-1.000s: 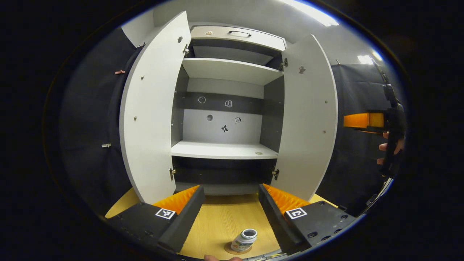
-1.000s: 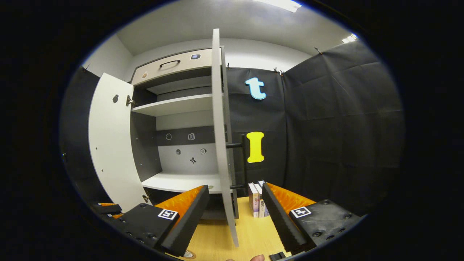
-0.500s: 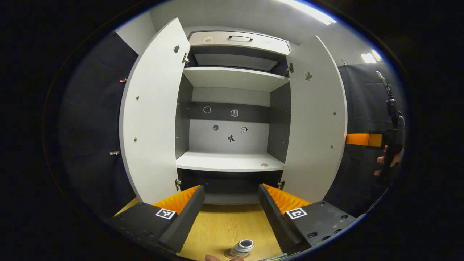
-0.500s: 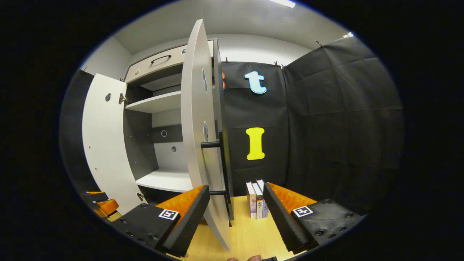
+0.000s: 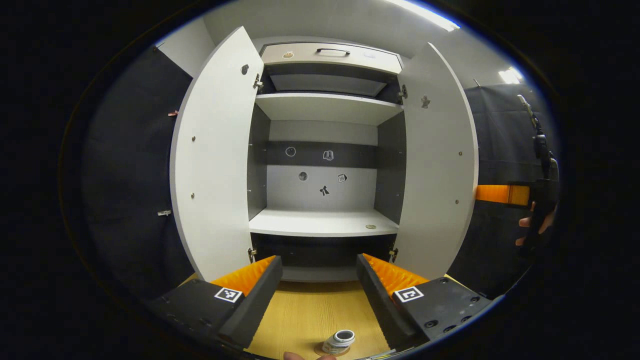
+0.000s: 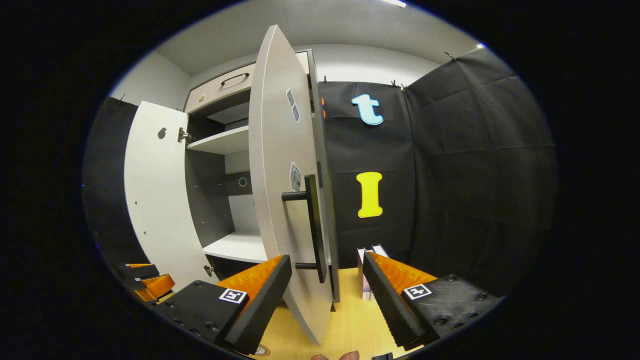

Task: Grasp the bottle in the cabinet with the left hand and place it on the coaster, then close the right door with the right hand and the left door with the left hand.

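Left claw view: left claw (image 5: 319, 287) spread wide, nothing between fingers, hovering over table (image 5: 305, 312). Left door (image 5: 212, 160) ahead-left of claw, swung fully open. Cabinet (image 5: 322, 150) dead ahead, lower shelf (image 5: 320, 222) bare apart from a small round mark near its right end. Bottle (image 5: 339, 341) below and just behind fingertips, between the two fingers in frame, upright on coaster (image 5: 320, 350) on table, apart from both fingers. Right door (image 5: 437, 170) ahead-right, open, inner face toward camera. Right claw (image 5: 500, 193) far right, past right door's edge, orange finger tip at or touching that edge; contact unclear. Hand (image 5: 537, 222) gripping it at frame edge.

Right claw view: left claw (image 6: 147, 285) low at far left, well apart. Left door (image 6: 157, 200) beyond it, open. Right claw (image 6: 327, 290) spread wide, gripping nothing. Right door (image 6: 280, 200) straight ahead, seen nearly edge-on, outer face angled right; its lower edge dips between the fingers. Handle (image 6: 312, 227), a black vertical bar, just above the gap between fingertips, not touched. Books (image 6: 367, 270) on table (image 6: 345, 325) just behind right finger, partly hidden by it. Fingertip of holding hand at bottom edge.
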### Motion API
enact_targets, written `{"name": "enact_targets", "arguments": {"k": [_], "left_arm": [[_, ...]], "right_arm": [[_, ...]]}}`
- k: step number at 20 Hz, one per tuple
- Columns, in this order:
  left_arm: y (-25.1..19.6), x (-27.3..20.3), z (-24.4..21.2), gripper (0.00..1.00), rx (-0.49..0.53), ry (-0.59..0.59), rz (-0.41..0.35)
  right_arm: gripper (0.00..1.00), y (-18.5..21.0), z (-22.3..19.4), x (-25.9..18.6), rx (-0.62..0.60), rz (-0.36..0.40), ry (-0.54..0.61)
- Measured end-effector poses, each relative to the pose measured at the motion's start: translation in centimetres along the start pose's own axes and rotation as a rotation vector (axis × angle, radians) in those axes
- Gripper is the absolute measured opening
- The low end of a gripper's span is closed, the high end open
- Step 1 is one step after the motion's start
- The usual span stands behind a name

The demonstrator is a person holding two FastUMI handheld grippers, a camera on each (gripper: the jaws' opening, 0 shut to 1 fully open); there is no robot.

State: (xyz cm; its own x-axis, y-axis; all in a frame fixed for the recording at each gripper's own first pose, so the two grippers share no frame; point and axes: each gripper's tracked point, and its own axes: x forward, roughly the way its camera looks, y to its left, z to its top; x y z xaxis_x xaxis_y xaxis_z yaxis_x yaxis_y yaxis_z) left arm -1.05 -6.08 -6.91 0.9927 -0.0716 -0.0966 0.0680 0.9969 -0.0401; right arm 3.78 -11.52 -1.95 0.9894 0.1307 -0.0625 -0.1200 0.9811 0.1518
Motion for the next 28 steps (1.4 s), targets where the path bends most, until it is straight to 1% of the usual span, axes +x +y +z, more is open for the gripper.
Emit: {"name": "enact_targets", "arguments": {"k": [5,10,14,18,22,28], "left_arm": [[1.9,-0.4,0.2,0.95,-0.003,-0.005,0.024],[3.9,-0.2,0.2,0.95,0.012,-0.012,0.049],[5.3,0.1,0.3,0.95,0.0,-0.014,0.073],[7.0,0.4,0.4,0.95,-0.007,-0.013,0.104],[8.7,0.6,0.5,0.95,-0.009,-0.021,0.129],[11.0,1.2,0.9,0.95,0.0,-0.029,0.177]], "right_arm": [[0.98,4.2,-0.5,1.3,-0.031,0.069,0.007],[0.98,6.9,-0.9,3.2,-0.029,0.102,0.013],[0.98,9.3,-1.2,5.1,-0.02,0.136,0.016],[0.98,12.5,-1.3,7.2,-0.015,0.185,0.004],[0.98,14.7,-1.8,9.8,-0.003,0.207,0.009],[0.97,16.6,-2.1,13.0,0.007,0.22,0.003]]}}
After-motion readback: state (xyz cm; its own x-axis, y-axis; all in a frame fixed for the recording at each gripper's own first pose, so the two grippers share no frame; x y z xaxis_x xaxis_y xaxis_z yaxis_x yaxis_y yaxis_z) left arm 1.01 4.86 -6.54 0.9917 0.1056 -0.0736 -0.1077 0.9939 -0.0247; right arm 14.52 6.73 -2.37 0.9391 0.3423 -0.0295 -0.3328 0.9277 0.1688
